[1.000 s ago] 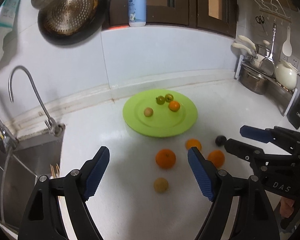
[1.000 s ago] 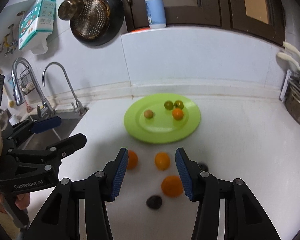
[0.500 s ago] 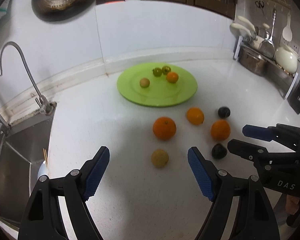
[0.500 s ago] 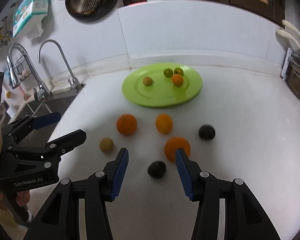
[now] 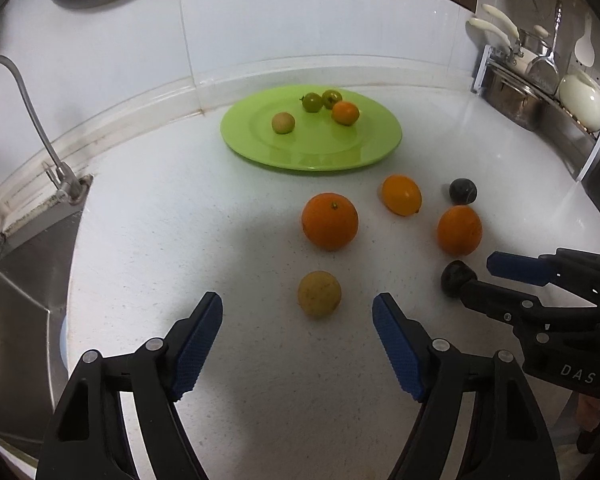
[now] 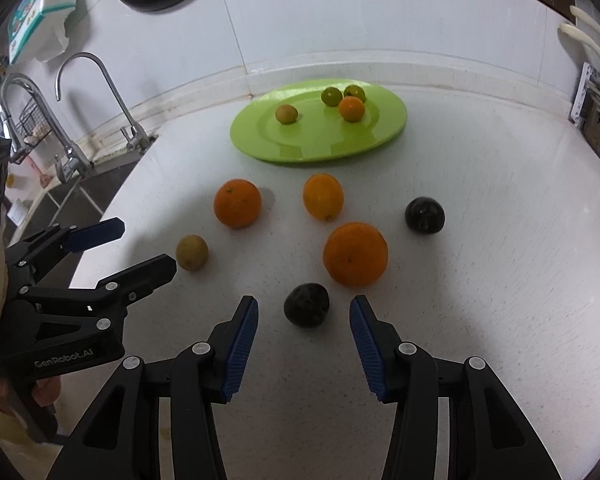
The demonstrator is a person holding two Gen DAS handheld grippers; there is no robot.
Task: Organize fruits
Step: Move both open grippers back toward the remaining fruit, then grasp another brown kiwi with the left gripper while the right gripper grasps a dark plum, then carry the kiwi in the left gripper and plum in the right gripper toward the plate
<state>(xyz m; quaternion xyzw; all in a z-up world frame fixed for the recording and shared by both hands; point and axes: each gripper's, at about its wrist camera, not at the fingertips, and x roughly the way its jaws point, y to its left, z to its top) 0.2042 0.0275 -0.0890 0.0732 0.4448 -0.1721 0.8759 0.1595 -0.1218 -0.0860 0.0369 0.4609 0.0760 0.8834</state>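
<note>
Green plate (image 5: 372, 148) at twelve o'clock on the white desk (image 5: 180, 232) already carries four small fruits, so it reads as the collecting spot. Left gripper (image 5: 298, 320) closing, jaws clear either side of a yellowish fruit (image 5: 319, 293) just ahead. Right gripper (image 6: 304, 318) also closing, dark fruit (image 6: 306, 305) between its untouched pads; three oranges and another dark fruit lie loose beyond.

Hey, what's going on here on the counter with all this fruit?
A person holds two grippers over a white counter, sorting fruit onto a green plate that already carries four small fruits. The left gripper lines up on a yellowish fruit, its jaws closing. The right gripper has a dark fruit between its closing jaws, not yet touching. Nothing is gripped yet.
</note>
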